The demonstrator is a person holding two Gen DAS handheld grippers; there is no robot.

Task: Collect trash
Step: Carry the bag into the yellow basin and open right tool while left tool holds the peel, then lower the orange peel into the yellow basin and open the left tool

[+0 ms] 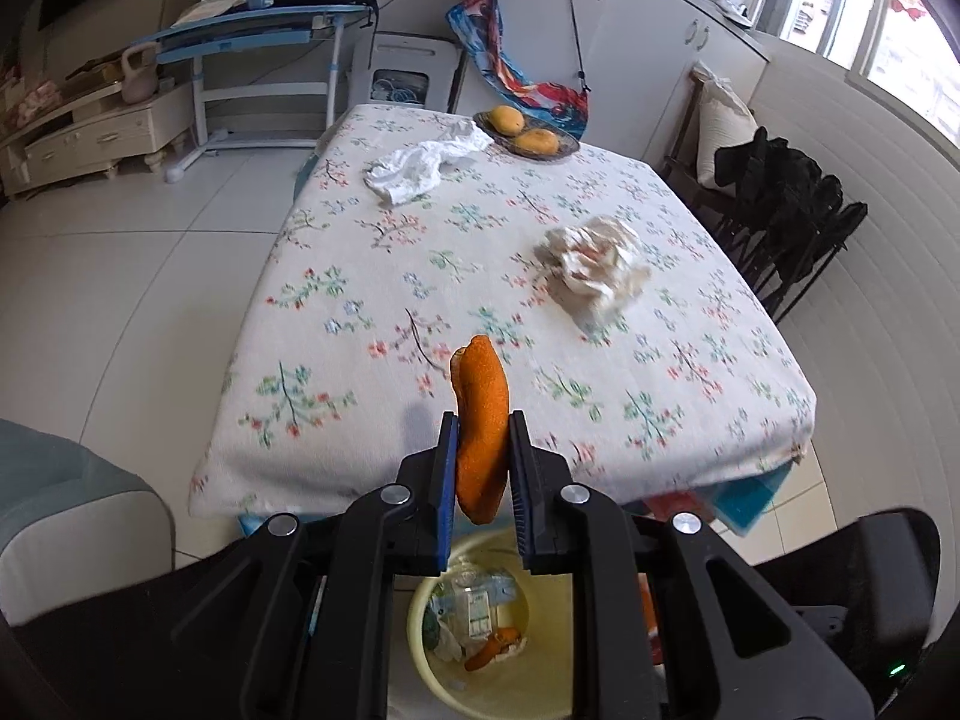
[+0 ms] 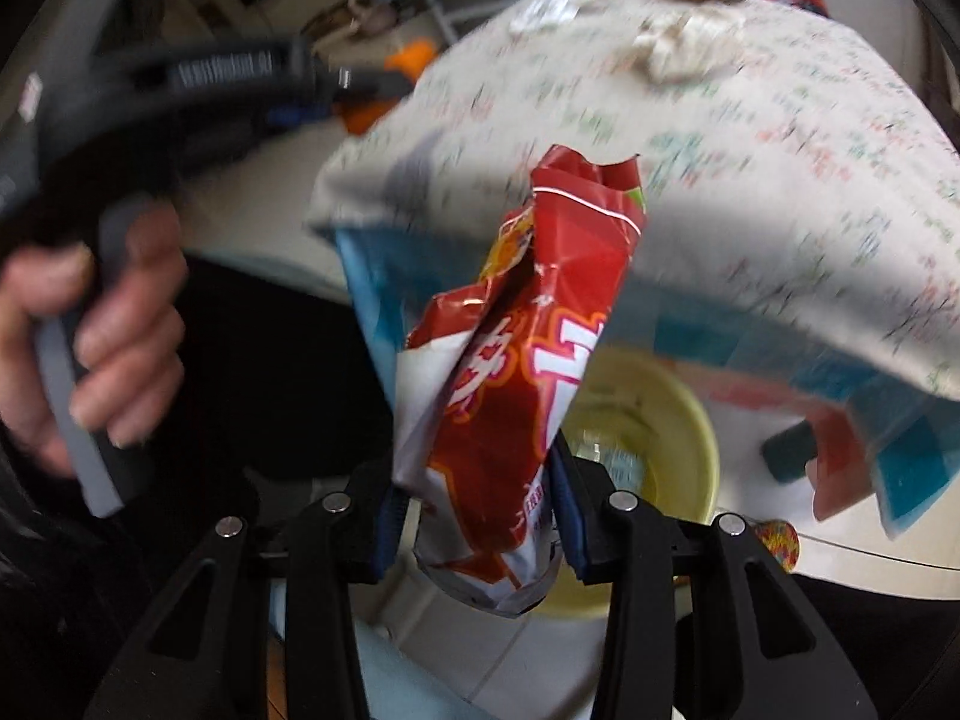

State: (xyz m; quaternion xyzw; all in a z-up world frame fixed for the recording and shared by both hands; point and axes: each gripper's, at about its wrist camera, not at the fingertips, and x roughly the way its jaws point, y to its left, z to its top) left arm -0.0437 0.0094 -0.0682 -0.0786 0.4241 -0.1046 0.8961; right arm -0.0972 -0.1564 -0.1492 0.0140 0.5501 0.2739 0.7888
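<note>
Holding both loads over the yellow bin (image 1: 432, 660), lower centre: left gripper (image 1: 483, 462) pinches orange peel (image 1: 482, 420), right gripper (image 2: 474, 516) pinches chip bag (image 2: 516, 360). Spread your fingers next to drop.

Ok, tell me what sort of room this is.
Most likely a lived-in home dining or living room. A table with a floral tablecloth holds a plate of mangoes, a child's study desk stands behind it, and cabinets line the wall by the window.
</note>
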